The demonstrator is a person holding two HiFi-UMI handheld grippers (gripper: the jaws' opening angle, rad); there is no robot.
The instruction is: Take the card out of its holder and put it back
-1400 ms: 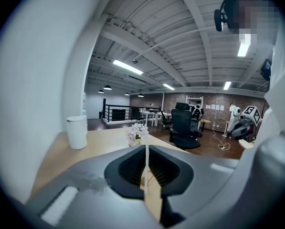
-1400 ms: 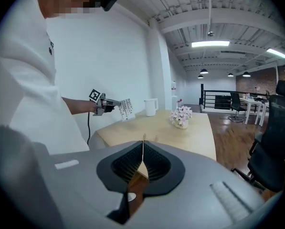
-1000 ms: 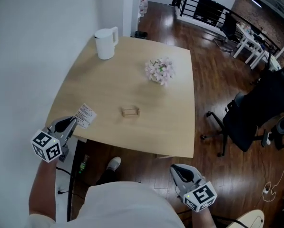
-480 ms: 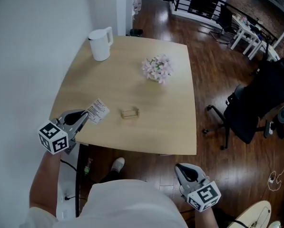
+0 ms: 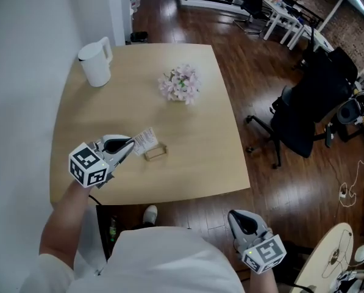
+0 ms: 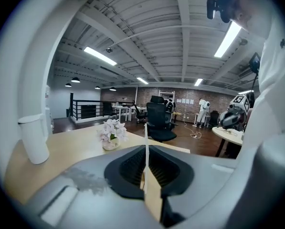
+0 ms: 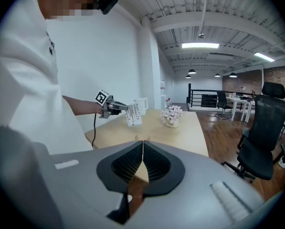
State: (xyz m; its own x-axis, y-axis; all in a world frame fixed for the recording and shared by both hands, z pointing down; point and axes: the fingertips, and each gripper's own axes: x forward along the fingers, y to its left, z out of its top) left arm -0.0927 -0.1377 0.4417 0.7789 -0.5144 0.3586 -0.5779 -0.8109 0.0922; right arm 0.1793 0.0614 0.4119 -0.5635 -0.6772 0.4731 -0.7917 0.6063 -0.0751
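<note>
My left claw (image 5: 132,145) is closed on the card (image 5: 146,140) and holds it in the air, just beside the small clear holder (image 5: 155,153). The holder stands on the table (image 5: 200,127) and looks empty. So I judge the first half done: the card is out. Setting it back into the holder remains. My right claw (image 5: 238,217) is closed on nothing, low beside my body, off the table.
</note>
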